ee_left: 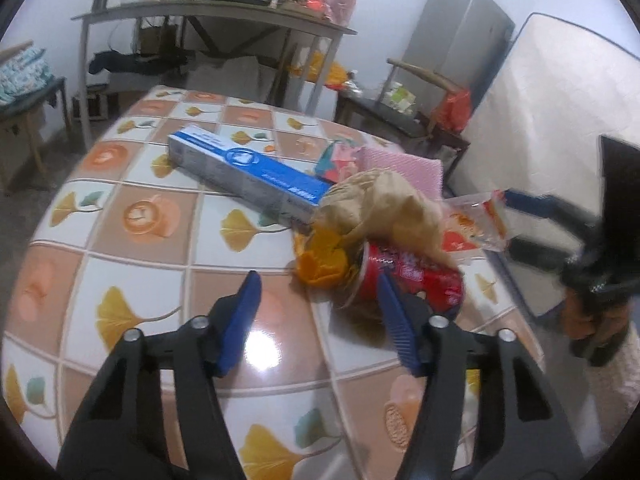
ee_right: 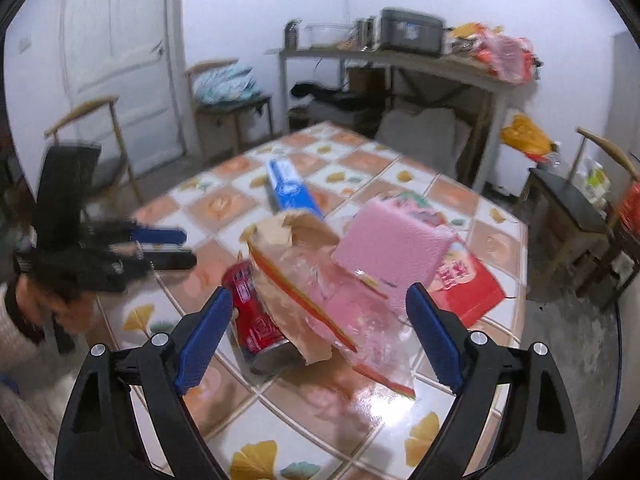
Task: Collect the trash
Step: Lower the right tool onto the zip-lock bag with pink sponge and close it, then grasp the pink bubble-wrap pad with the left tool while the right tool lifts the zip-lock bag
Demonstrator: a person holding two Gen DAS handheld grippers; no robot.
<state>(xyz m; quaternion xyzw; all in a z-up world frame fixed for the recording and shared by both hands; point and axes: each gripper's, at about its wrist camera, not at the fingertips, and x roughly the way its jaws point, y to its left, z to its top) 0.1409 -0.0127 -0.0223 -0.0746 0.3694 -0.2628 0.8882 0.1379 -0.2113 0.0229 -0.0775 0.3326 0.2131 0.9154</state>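
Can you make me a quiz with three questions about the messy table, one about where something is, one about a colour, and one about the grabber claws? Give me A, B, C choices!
1. Where does the red can lie?
A. on its side on the table, partly under the brown paper bag
B. upright on a chair
C. on the floor

2. What colour is the sponge?
A. green
B. pink
C. black

3. How is the left gripper?
A. shut on the long box
B. shut on the can
C. open, holding nothing

Answers: 1 A, the can lies flat with the bag draped over it. 2 B, the sponge block is pink. 3 C, its blue fingers stand wide apart with nothing between them; the right gripper is open too.
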